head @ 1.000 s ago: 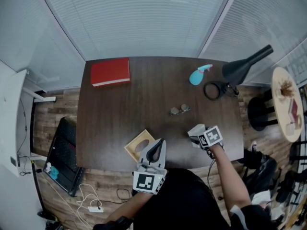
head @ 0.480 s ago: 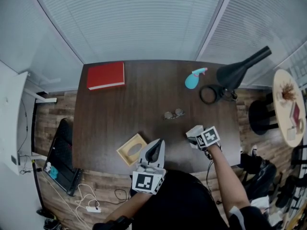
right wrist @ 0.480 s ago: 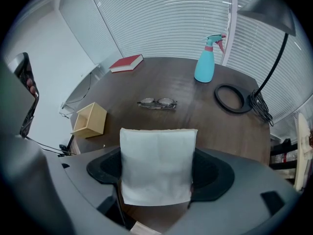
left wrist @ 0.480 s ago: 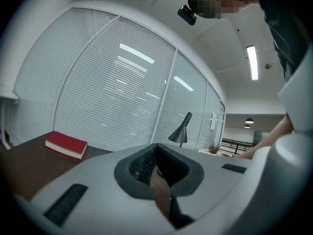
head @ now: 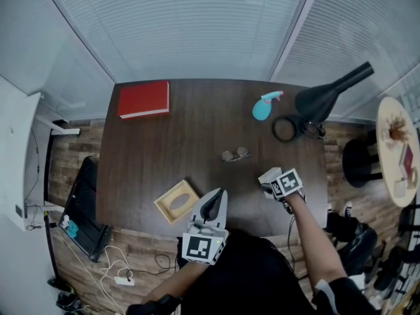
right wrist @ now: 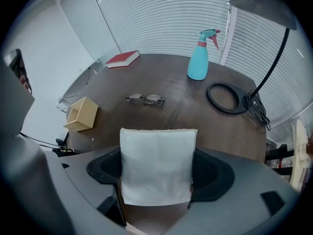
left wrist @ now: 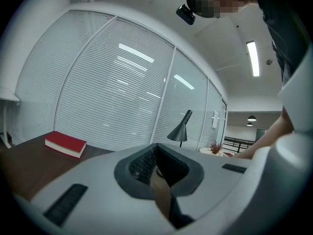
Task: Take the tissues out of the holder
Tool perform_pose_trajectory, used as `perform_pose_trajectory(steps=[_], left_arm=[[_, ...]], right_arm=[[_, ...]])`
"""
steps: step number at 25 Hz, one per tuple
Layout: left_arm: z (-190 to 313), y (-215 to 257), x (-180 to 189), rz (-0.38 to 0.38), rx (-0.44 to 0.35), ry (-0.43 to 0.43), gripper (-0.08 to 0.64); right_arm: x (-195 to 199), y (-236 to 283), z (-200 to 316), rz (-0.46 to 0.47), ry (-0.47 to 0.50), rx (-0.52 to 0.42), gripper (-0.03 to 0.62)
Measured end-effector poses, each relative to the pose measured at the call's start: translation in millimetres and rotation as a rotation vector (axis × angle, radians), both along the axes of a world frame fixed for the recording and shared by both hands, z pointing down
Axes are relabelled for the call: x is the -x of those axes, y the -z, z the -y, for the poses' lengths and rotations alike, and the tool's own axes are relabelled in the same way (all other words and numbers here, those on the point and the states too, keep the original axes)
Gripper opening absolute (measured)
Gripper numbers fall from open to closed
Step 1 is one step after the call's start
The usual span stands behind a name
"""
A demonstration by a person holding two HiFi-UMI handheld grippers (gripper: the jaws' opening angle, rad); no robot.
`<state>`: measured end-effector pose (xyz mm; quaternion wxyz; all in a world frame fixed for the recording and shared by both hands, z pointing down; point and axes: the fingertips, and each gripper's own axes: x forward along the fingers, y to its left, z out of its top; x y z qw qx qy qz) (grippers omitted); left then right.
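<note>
Right hand-held gripper point(head: 272, 184) pinches soft square tissue point(right wrist: 157, 164) (folded, white); left hand-held gripper point(left wrist: 158, 172) closed.

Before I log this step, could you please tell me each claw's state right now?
Left claw: closed, empty.
Right claw: closed on the tissues.

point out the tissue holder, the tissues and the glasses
tissue holder point(head: 164, 202), head view, wooden top beside the oval slot
tissues point(right wrist: 157, 165), right gripper view, middle of the white folded stack
glasses point(right wrist: 145, 100), right gripper view, bridge between the lenses
</note>
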<state>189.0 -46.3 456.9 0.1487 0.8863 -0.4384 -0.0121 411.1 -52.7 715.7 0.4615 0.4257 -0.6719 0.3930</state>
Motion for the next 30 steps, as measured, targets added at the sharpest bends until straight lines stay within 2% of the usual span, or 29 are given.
perform_pose_trajectory(steps=[8,16,20,30], left_arm=[[-4.2,-0.8,-2.9,0.027,0.000,0.027,-0.002],[-5.8,-2.0,0.8,0.033,0.003,0.067,-0.002],[-5.9,-4.5,-0.6,0.036,0.010,0.071,-0.002],[-4.1,-5.2,-5.4,0.041,0.013,0.070,-0.001]], right_arm=[[-22.7,-15.6,4.5,-0.014,0.000,0.024,0.407],[-28.1,-33.4,2.7,-0.019,0.011,0.058,0.407],[-35.2,-41.2,0.1,-0.043,0.018,0.074,0.407],[-40.2,-53.5,-1.5,-0.030,-0.010,0.088,0.407]])
